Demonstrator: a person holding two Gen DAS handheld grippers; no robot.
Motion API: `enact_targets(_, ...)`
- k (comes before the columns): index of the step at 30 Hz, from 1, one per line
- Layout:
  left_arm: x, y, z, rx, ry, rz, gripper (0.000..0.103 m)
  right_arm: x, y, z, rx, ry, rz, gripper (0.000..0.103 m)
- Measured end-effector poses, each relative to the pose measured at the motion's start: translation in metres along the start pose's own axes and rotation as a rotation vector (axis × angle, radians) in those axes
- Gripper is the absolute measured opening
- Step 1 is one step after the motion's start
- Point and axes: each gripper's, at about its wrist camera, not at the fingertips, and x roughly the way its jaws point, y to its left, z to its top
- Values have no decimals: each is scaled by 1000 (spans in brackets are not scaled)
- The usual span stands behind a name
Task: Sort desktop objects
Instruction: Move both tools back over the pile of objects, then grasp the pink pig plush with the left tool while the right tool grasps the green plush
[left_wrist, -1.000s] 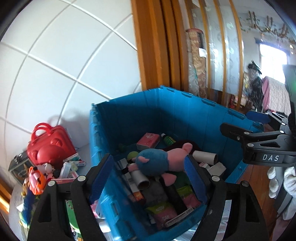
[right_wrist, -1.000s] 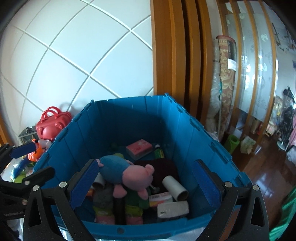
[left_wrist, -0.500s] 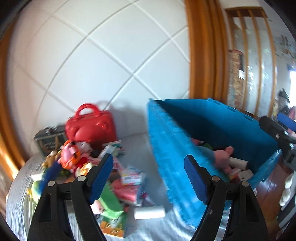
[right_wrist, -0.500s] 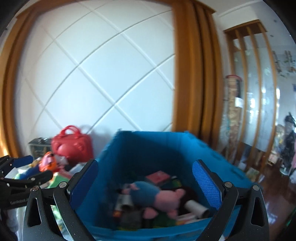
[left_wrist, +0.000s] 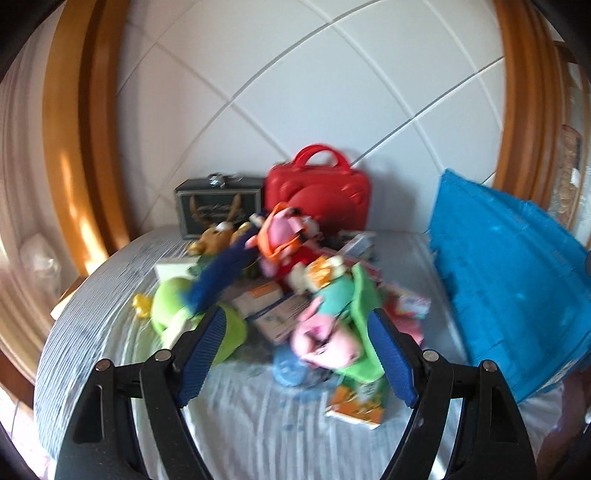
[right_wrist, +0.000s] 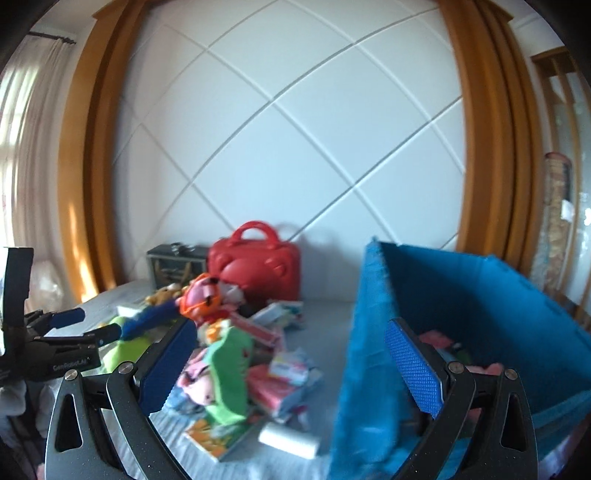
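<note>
**With both tongs empty, the pile is next**

While both views are smeared with blur, the layout reads well enough: a heap of toys and small boxes lies on the grey cloth (left_wrist: 240, 417), and the blue bin (right_wrist: 480, 288) stands to its right with a few things already inside. The left gripper (left_wrist: 295, 354) faces the heap with its pads apart and nothing between them. The right gripper (right_wrist: 291, 365) is also spread and empty, straddling the bin's near corner.

The step in hand looks like the reach for the next item. The pink plush (left_wrist: 325, 339) sits nearest the left gripper, partly under a green toy (left_wrist: 364, 314), so a clean pick means coming in low and closing on the plush's body, not on the green fabric draped beside it. Soft toys squash, so close fully before lifting. The orange carton (left_wrist: 356, 404) and the white roll (right_wrist: 290, 439) lie at the heap's near edge and are easier, rigid targets for the right gripper. Behind the heap, the red case (left_wrist: 317, 195) and dark tin (left_wrist: 218, 206) stand against the wall, well clear, and can wait
</note>
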Motion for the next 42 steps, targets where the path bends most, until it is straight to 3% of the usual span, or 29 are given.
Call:
enact_targets(8,38,55,-47,-3,163,71,79,50,54,-45,-25,163,40,103)
enact_targets(14,73,61,-77,17,278,40,79,89,57,-89,2,300,10,103)
enact_targets(19,93,57,-86,32,324,20,79,110,48,-121,43,422,-12,103)
enact_targets(31,141,37,-61,51,349,-4,79,138,32,-122,52,500,9,103)
enact_targets(38,188,10,-31,130,364,-58,79,188,34,-112,121,570,72,103)
enact_targets(42,223,-11,-14,176,383,-115,79,216,43,-113,111,605,90,94)
